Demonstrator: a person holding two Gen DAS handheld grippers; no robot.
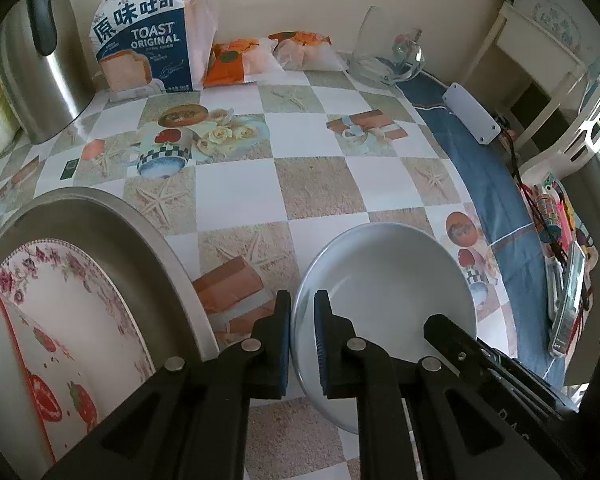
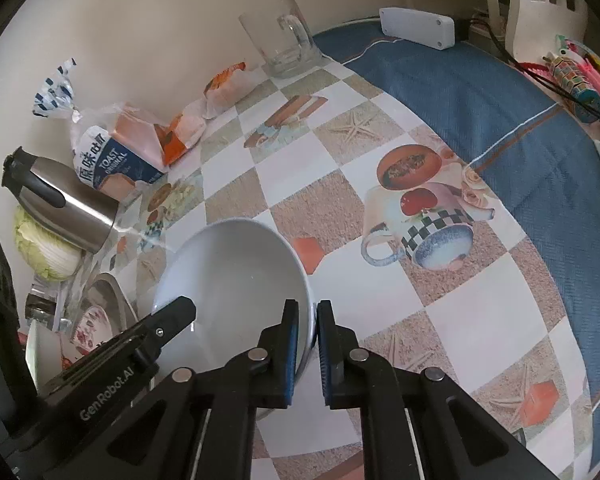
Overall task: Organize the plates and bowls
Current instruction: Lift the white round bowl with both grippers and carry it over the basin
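We see open checkered counter (image 1: 236, 184) stretching ahead of both grippers, free of objects through its middle. Along the far wall stand a steel kettle (image 1: 40, 68), a toast bag (image 1: 148, 40), wrapped buns (image 1: 268, 56) and a glass mug (image 2: 280, 40), closing that edge. A metal basin (image 1: 112, 232) holding plates (image 1: 68, 292) blocks the left side; the white bowl (image 1: 384, 276) fills the near centre.

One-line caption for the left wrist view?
Both tools pinch opposite rims of a white bowl beside a steel pan holding plates.
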